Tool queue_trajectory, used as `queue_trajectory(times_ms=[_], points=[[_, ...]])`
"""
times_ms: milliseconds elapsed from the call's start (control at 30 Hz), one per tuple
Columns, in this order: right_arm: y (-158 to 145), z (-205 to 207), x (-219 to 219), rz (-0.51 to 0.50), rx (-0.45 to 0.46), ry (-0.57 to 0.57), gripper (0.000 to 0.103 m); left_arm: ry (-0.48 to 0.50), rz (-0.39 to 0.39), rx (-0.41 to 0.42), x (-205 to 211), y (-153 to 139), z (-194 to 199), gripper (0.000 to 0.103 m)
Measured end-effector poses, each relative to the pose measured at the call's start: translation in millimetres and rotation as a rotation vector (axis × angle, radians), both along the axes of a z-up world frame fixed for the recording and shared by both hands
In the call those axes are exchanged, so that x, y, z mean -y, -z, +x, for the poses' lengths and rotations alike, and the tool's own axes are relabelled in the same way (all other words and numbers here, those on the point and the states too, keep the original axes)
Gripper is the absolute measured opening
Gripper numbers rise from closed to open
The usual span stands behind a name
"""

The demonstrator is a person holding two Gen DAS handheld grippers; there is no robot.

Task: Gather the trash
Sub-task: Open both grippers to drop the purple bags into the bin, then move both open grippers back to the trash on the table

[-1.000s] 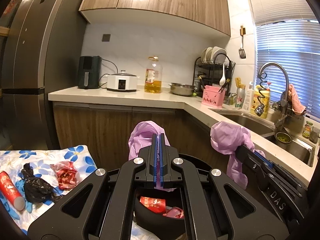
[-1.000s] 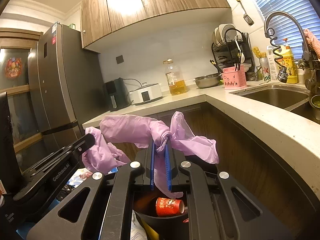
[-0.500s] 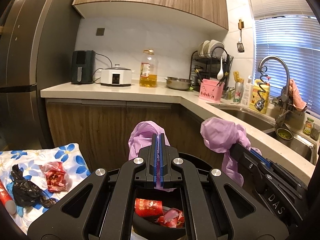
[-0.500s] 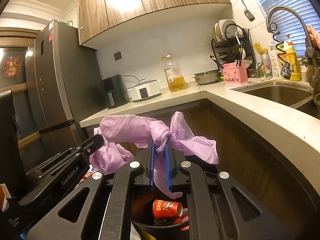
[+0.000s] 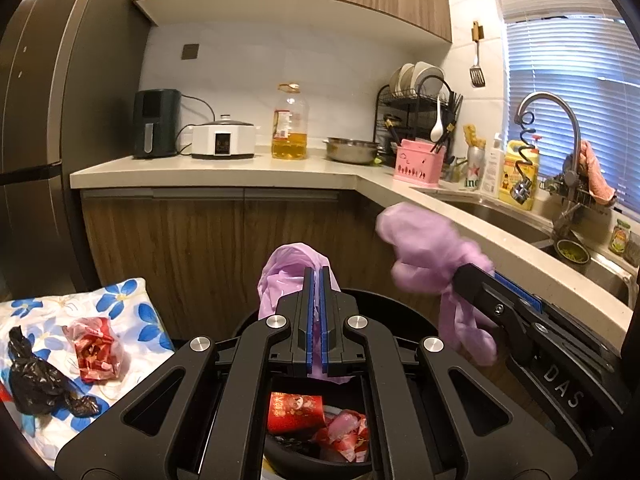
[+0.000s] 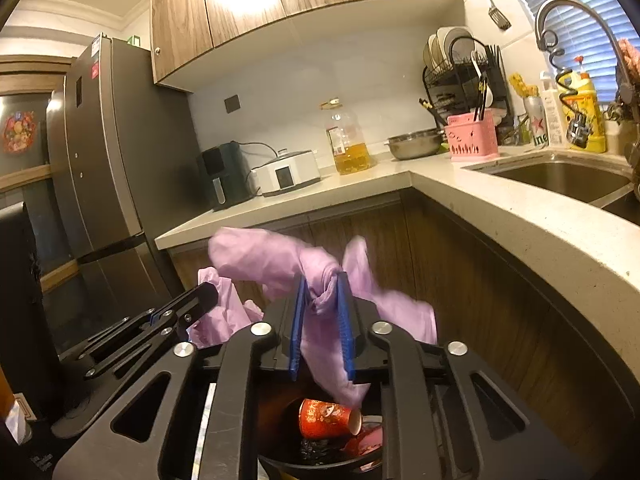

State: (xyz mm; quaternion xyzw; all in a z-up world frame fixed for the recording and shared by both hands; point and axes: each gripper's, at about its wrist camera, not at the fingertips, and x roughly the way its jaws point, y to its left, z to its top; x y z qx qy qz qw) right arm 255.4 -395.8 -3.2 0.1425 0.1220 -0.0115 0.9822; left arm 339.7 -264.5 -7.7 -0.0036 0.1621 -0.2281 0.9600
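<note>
The purple bin liner hangs over the black trash bin at lower centre of both views, its gathered edge strung between the tongs. The left gripper is clenched on one bunch. The right gripper has just been opening; plastic sits between its parted jaws. Both point slightly downward, side by side. A red paper cup lies inside.

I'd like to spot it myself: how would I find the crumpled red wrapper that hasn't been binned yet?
Start at the tall steel fridge on the left and look down to the blue-flowered cloth spread below it. Two scraps lie there: the crumpled red wrapper sits to the right of the knotted black plastic bag. It is shiny and red, the bag dull black.
</note>
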Motion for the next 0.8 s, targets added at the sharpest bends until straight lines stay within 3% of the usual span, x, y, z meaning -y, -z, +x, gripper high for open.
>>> queue_trajectory(times_ms=[67,267,333,467,533,800], points=[[1,2,1,-0.003,-0.006,0.004,0.022,-0.003,0.005,-0.007,0,2,2,0.003],[5,2,6,0.008,-0.011,0.021,0.026,-0.008,0.005,-0.020,-1,5,6,0.027],[5,1,8,0.012,-0.012,0.028,0.033,-0.010,0.007,-0.025,-2,7,7,0.038],[6,-2,9,0.014,-0.013,0.038,0.038,-0.025,-0.005,-0.029,-7,10,7,0.053],[5,-4,10,0.013,-0.012,0.046,0.047,-0.035,-0.011,-0.037,-11,11,6,0.062],[3,-17,4,0.002,0.002,0.046,0.066,-0.104,-0.021,-0.043,-34,13,-8,0.081]])
